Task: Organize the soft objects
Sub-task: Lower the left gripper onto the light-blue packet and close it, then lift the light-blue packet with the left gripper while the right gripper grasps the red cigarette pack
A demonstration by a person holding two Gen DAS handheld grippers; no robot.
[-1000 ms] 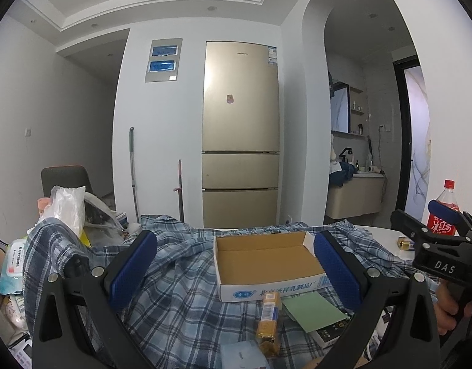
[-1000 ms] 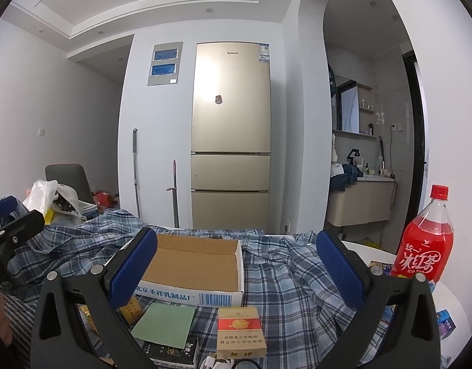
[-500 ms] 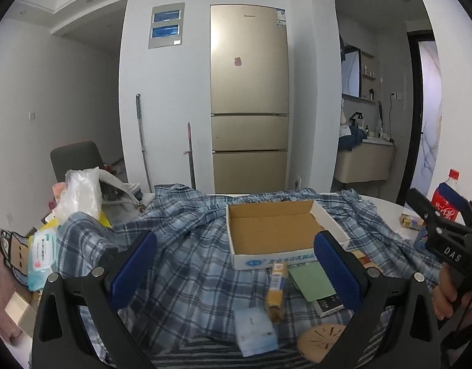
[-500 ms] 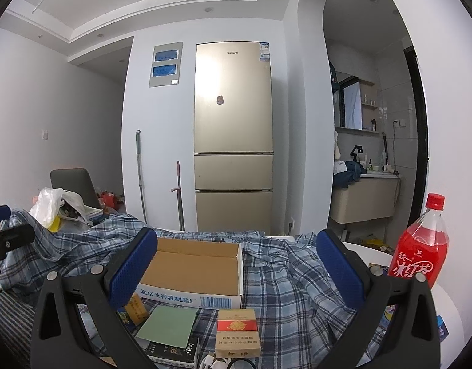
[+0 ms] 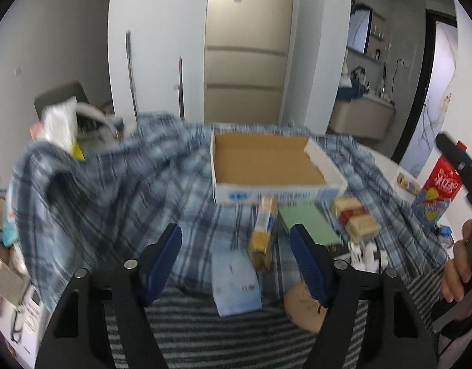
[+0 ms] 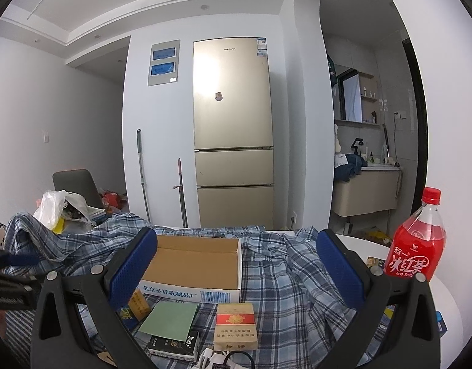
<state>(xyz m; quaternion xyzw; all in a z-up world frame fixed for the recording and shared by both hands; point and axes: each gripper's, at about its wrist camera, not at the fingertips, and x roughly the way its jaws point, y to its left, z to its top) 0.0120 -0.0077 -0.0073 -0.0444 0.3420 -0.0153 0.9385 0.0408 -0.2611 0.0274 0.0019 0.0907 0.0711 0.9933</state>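
A blue plaid cloth (image 5: 119, 190) (image 6: 285, 279) lies crumpled over the table. A grey striped cloth (image 5: 211, 335) lies at the near edge. An open, empty cardboard box (image 5: 266, 166) (image 6: 196, 264) sits on the plaid cloth. My left gripper (image 5: 236, 255) is open and empty, above a light blue packet (image 5: 236, 283) and a yellow packet (image 5: 262, 236). My right gripper (image 6: 236, 264) is open and empty, held above the items in front of the box. The right gripper's body shows at the right edge of the left wrist view (image 5: 463, 166).
A green card (image 6: 171, 319), a red-and-tan carton (image 6: 234, 326) and a dark book (image 6: 174, 343) lie in front of the box. A red drink bottle (image 6: 417, 240) stands at the right. A plastic bag (image 5: 59, 126) and a chair (image 6: 76, 184) are at the left. A fridge (image 6: 232, 129) stands behind.
My left gripper has tilted down and come closer over the packets, its jaws narrower but still open. The right gripper has barely moved.
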